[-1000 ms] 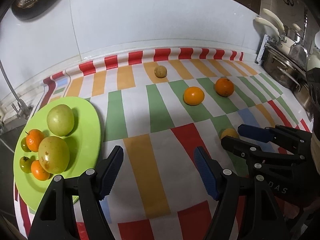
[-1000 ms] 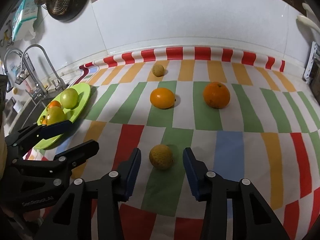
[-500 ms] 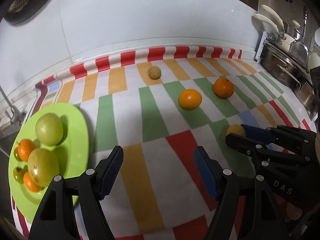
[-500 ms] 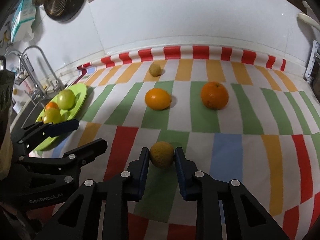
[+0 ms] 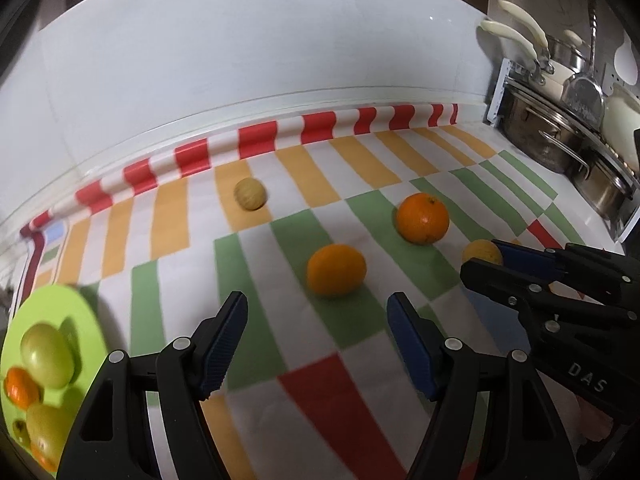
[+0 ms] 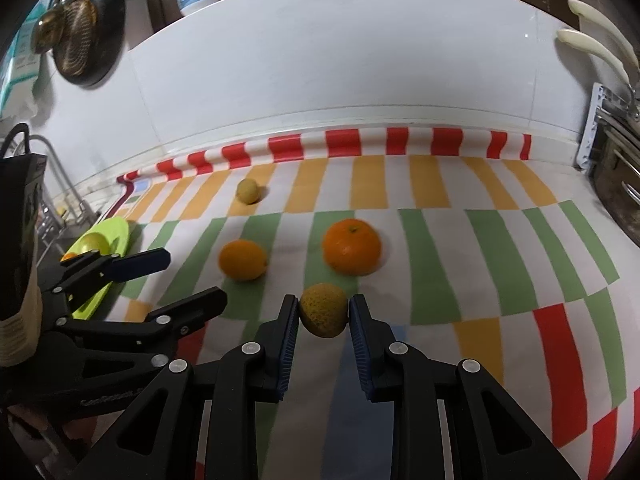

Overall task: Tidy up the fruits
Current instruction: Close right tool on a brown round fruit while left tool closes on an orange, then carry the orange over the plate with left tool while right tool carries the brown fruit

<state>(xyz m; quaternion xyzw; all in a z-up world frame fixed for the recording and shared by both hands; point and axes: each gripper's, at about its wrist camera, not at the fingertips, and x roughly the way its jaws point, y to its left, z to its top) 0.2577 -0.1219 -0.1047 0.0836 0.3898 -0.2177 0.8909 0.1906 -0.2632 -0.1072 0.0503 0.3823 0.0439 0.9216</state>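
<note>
Since a second ago, the right gripper (image 6: 324, 314) has clamped its jaws onto the small yellow fruit (image 6: 323, 310); the left gripper (image 5: 316, 322) stays apart, empty. Several fruits fill the green plate (image 5: 86, 312) at left; two oranges (image 6: 351, 246) and another yellow fruit (image 6: 248, 191) remain on the striped cloth (image 6: 500, 260), kitchen wall behind.

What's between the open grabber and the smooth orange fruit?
Nothing, only striped tablecloth between the open left gripper and the smooth oval orange fruit, in the left wrist view.
</note>
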